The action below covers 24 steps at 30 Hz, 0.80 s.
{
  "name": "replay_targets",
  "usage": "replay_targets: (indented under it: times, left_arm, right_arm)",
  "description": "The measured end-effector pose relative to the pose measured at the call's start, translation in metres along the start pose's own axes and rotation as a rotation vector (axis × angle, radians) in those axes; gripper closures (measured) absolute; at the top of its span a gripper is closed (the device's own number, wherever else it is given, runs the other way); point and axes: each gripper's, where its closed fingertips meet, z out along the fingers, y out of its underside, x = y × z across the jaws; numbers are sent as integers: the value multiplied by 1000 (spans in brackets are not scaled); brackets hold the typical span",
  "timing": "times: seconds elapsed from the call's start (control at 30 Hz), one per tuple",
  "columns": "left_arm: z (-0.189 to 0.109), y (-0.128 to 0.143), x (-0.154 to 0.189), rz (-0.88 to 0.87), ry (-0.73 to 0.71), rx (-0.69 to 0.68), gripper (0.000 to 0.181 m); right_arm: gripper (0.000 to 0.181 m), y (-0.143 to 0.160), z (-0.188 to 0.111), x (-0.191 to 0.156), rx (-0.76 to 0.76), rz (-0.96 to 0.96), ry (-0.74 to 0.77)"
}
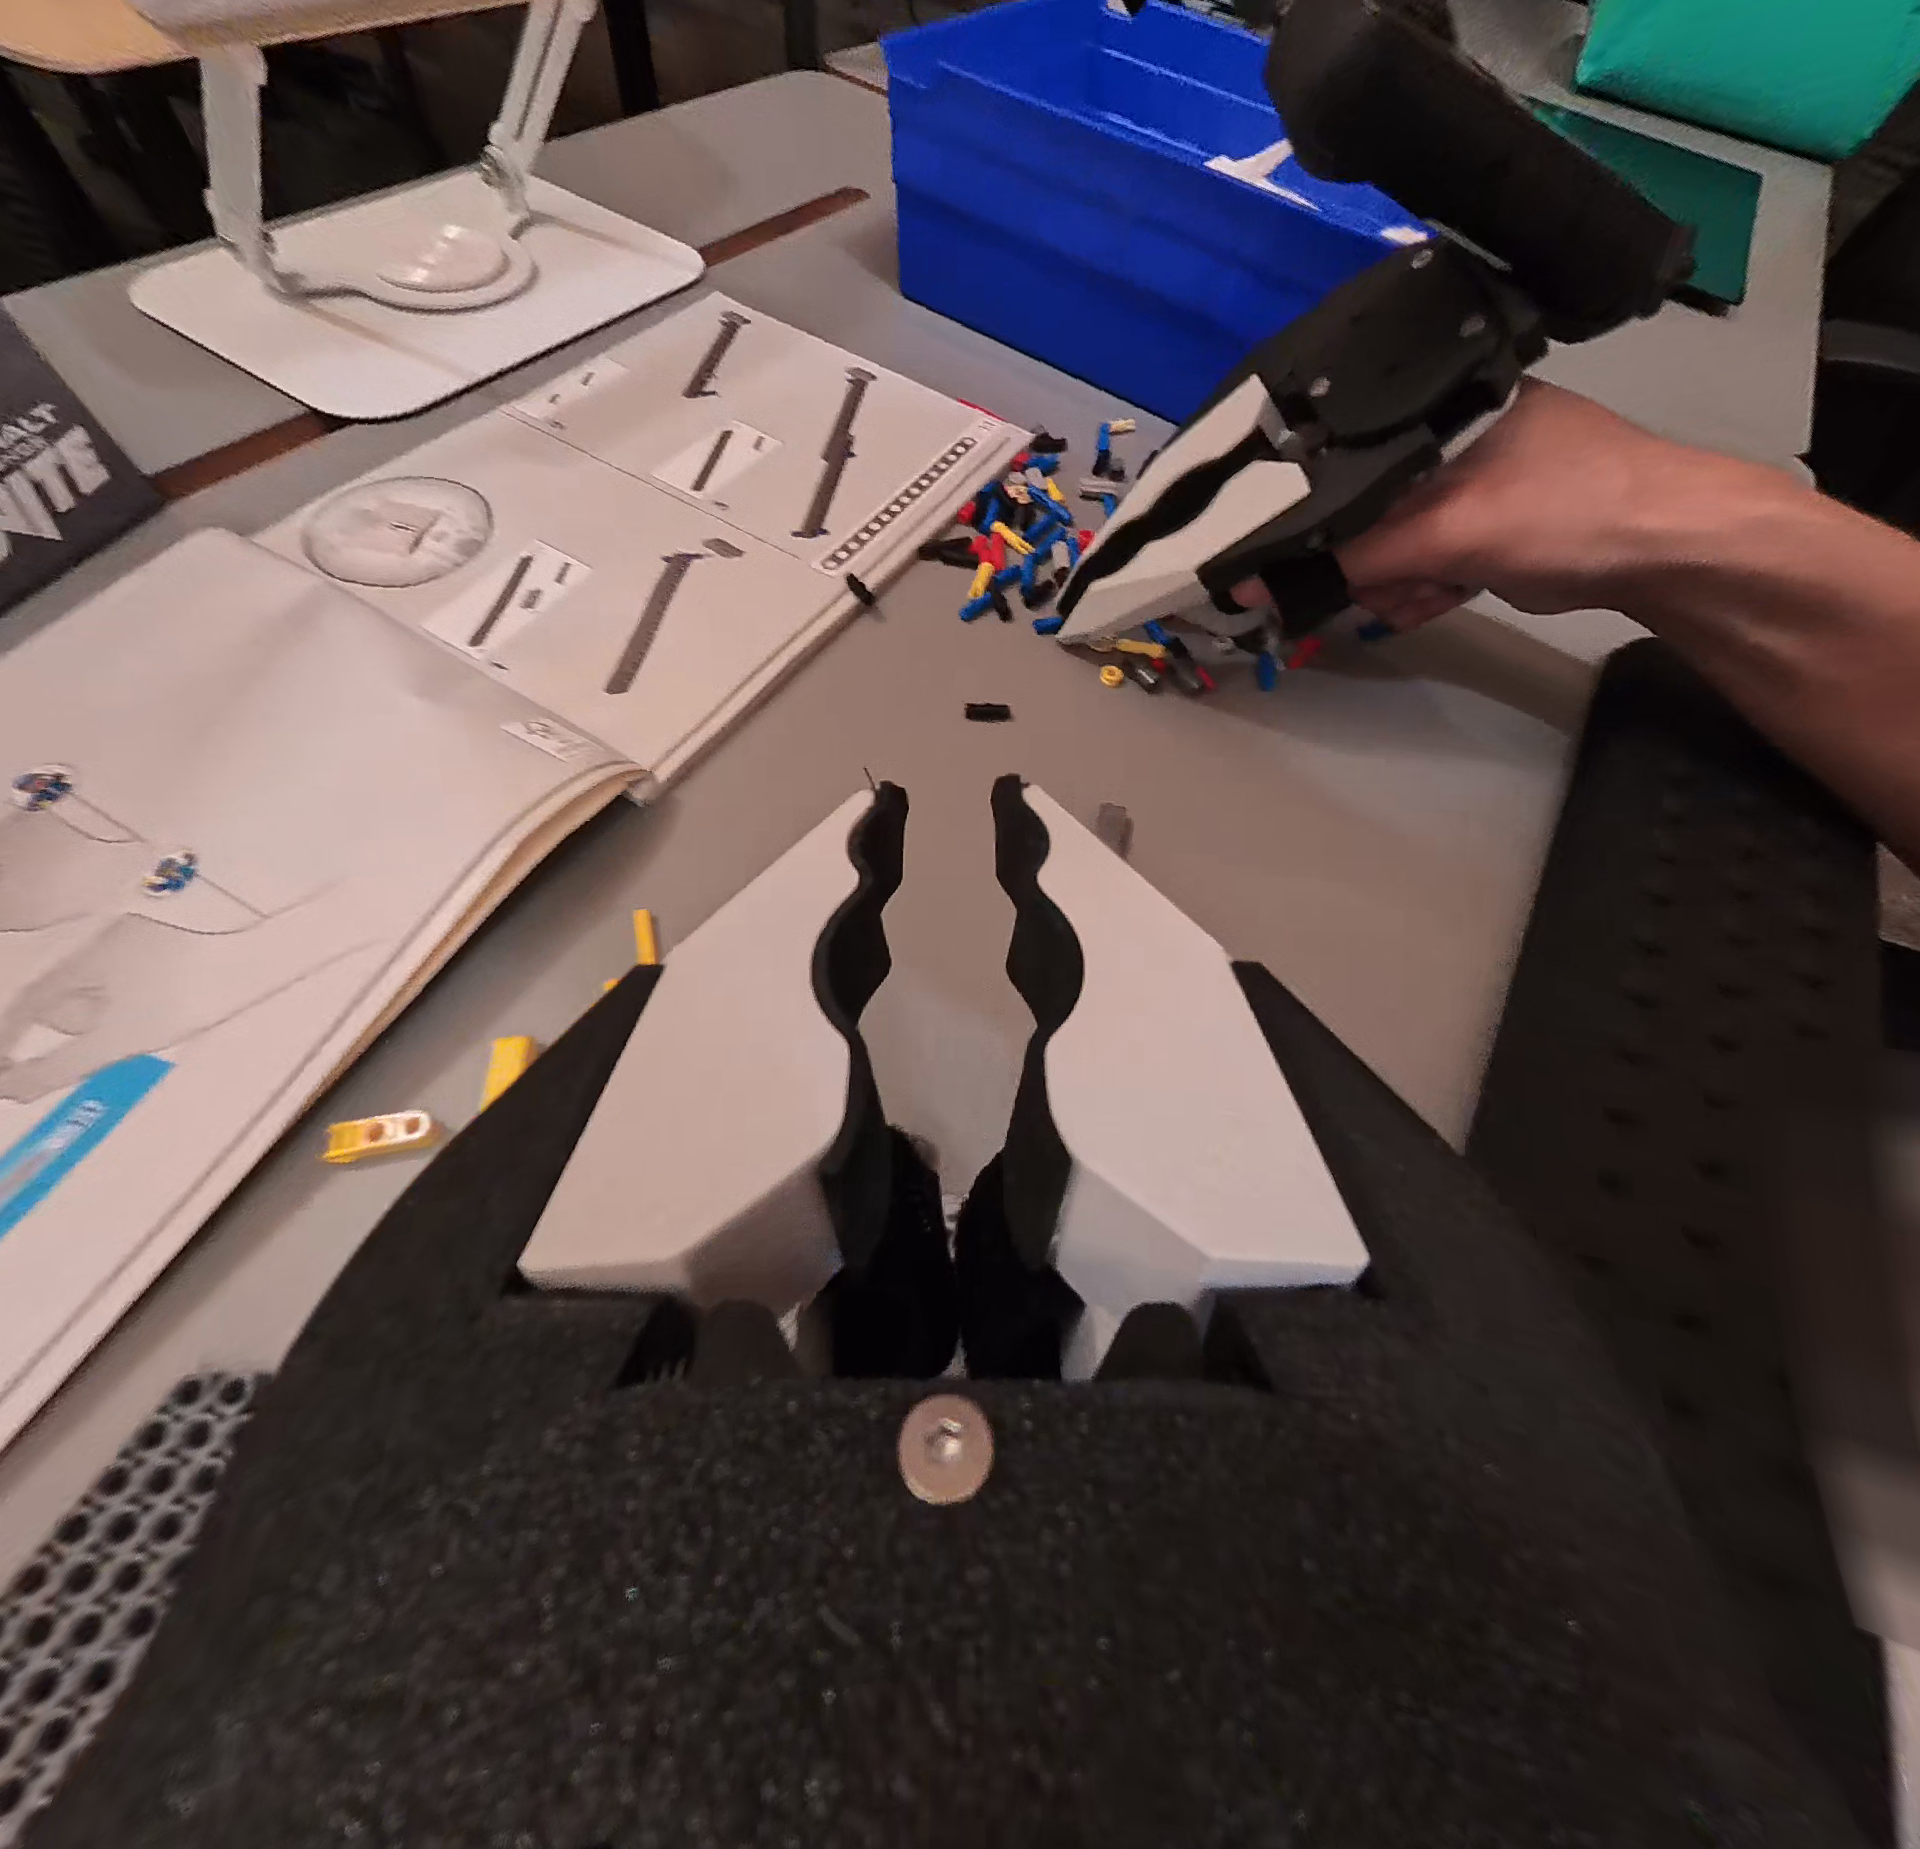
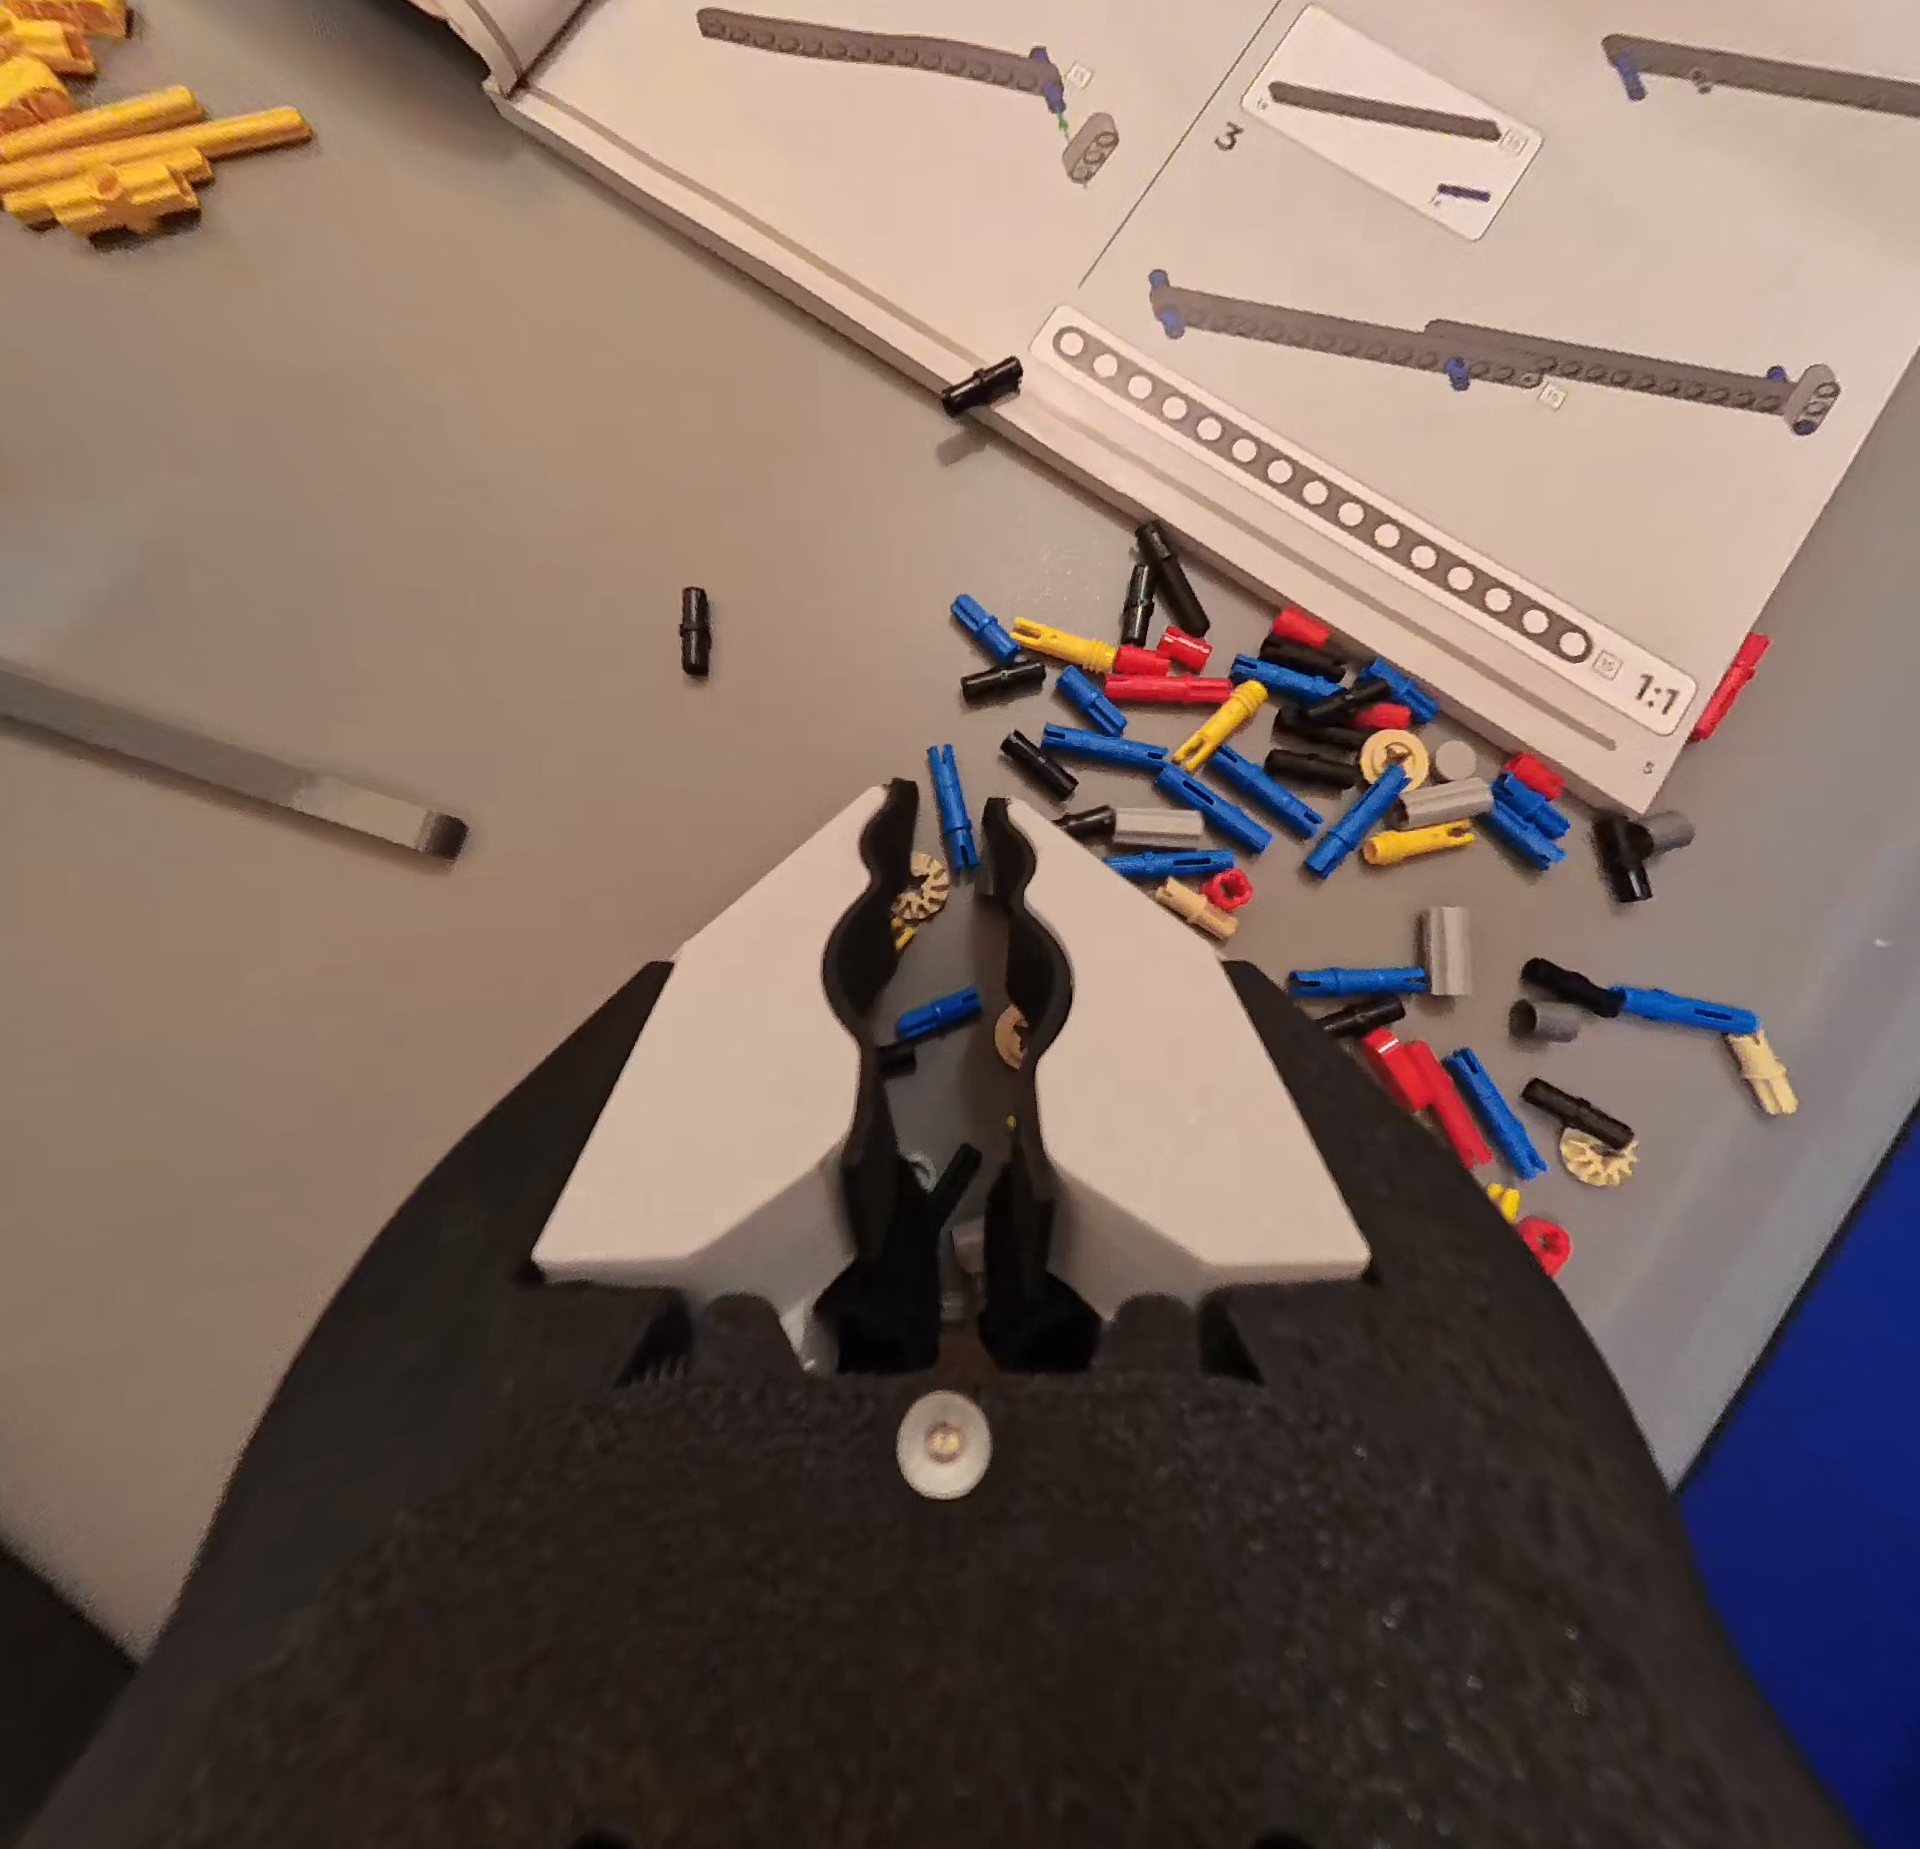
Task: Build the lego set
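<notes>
Blue pin [image 2: 951, 804] – between right gripper [image 2: 948, 800] jaws

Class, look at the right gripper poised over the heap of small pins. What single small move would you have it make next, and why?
Probably lower the right gripper a little and close on the blue pin at its tips. Its jaws stand slightly apart with nothing held, the tips are at the near edge of the pile of pins, and that pin lies almost in line with the gap. The left gripper is open and empty too.
</notes>
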Motion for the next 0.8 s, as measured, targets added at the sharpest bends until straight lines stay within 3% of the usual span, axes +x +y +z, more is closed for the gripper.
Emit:
replay_targets:
  times: [0.1,0.33,0.47,0.57,0.8]
  left_arm:
    - [1,-2,-16,2,-15,-10,165]
    - [8,3,-39,-5,-61,-42,165]
    - [8,11,-53,-7,-118,-73,165]
    - [7,15,-64,-9,-150,-96,165]
    - [-12,21,-97,-58,-230,-125,163]
  right_arm:
    - [178,0,0,1,-10,-47,32]
    - [178,-10,-7,-4,32,-56,26]
    - [178,-26,-35,-50,132,-104,-121]
    - [178,-7,-41,-91,89,-112,-222]
    - [178,19,-28,-114,15,-175,-130]
